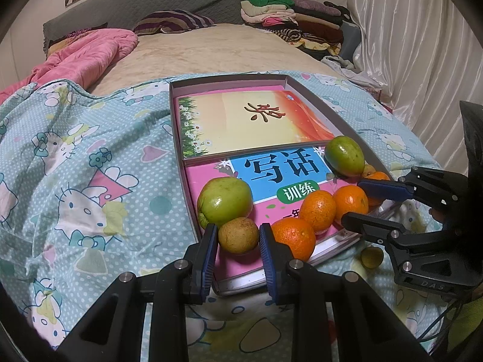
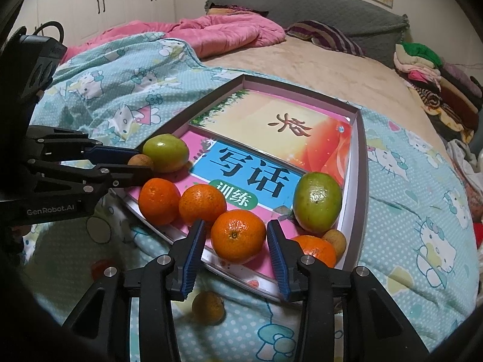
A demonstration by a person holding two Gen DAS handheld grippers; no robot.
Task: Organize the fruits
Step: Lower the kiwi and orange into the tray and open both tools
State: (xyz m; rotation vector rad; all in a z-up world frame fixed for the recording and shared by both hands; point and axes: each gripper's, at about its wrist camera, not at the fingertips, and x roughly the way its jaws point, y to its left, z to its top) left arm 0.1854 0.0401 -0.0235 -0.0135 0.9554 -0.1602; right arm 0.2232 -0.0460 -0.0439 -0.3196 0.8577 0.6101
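Observation:
A shallow grey box (image 1: 176, 120) lined with colourful books lies on the bed and holds the fruit. My left gripper (image 1: 238, 227) is shut on a small brown fruit (image 1: 238, 236) at the box's near edge, beside a green fruit (image 1: 225, 200). The right wrist view shows that left gripper (image 2: 145, 163) at the left. My right gripper (image 2: 236, 224) is open around an orange (image 2: 238, 236), with a thin gap at its left pad. Two more oranges (image 2: 202, 203) lie to its left. Another green fruit (image 2: 317, 202), an orange (image 2: 317, 250) and a small brown fruit (image 2: 335, 239) sit at its right.
A small yellowish fruit (image 2: 208, 306) lies on the patterned blue blanket (image 1: 90, 181) just outside the box. A pink quilt (image 1: 90, 51), a striped pillow (image 1: 172, 21) and a pile of folded clothes (image 1: 286, 21) lie farther back. White curtains (image 1: 416, 45) hang at the right.

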